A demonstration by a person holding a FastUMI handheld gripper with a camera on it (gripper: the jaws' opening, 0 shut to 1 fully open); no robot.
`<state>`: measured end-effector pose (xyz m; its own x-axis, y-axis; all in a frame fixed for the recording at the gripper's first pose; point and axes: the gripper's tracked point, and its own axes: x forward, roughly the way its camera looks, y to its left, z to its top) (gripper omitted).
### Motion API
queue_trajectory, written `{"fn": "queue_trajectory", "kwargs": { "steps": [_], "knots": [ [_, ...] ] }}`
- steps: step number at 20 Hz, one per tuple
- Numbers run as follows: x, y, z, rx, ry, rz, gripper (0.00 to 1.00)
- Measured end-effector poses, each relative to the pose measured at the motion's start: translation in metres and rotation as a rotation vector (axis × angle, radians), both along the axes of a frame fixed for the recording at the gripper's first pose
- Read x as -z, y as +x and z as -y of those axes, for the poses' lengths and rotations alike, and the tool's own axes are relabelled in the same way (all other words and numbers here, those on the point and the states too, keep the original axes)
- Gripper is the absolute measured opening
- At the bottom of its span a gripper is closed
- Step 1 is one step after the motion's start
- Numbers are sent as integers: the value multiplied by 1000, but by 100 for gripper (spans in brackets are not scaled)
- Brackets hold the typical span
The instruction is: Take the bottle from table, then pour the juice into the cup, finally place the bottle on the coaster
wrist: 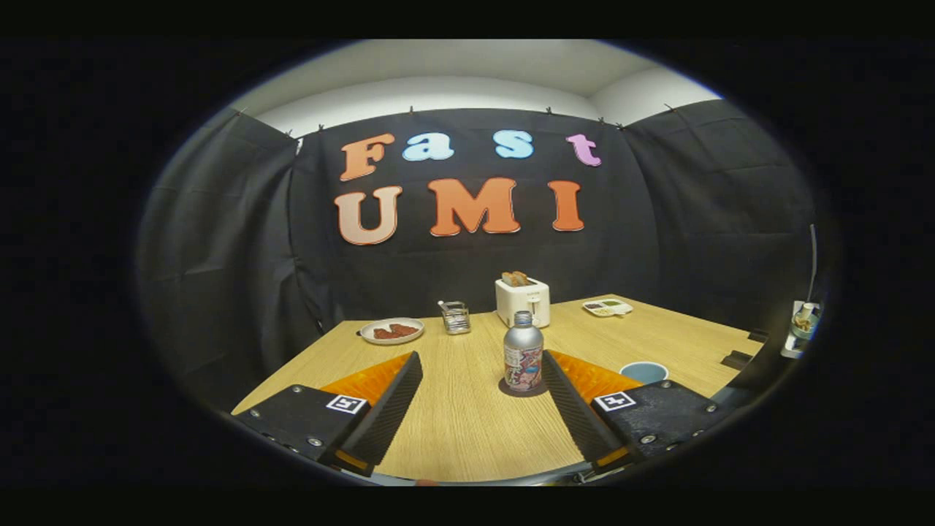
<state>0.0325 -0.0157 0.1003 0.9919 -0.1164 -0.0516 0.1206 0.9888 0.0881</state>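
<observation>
Standing upright on the wooden table (453,424), the silver bottle (523,351) sits on a dark coaster (511,387) just ahead of the gripper (482,369), closer to its right finger than its left and touching neither. The fingers are spread wide and grasp nothing. The blue cup (643,372) lies beyond the right finger. Farther back are a white toaster (522,301), a wire rack (456,317) and two plates.
</observation>
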Motion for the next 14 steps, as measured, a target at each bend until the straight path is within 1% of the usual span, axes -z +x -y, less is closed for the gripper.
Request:
{"fn": "queue_trajectory", "kwargs": {
  "steps": [14],
  "knots": [
    [-5, -1, 5, 16, 6, 5, 97]
  ]
}}
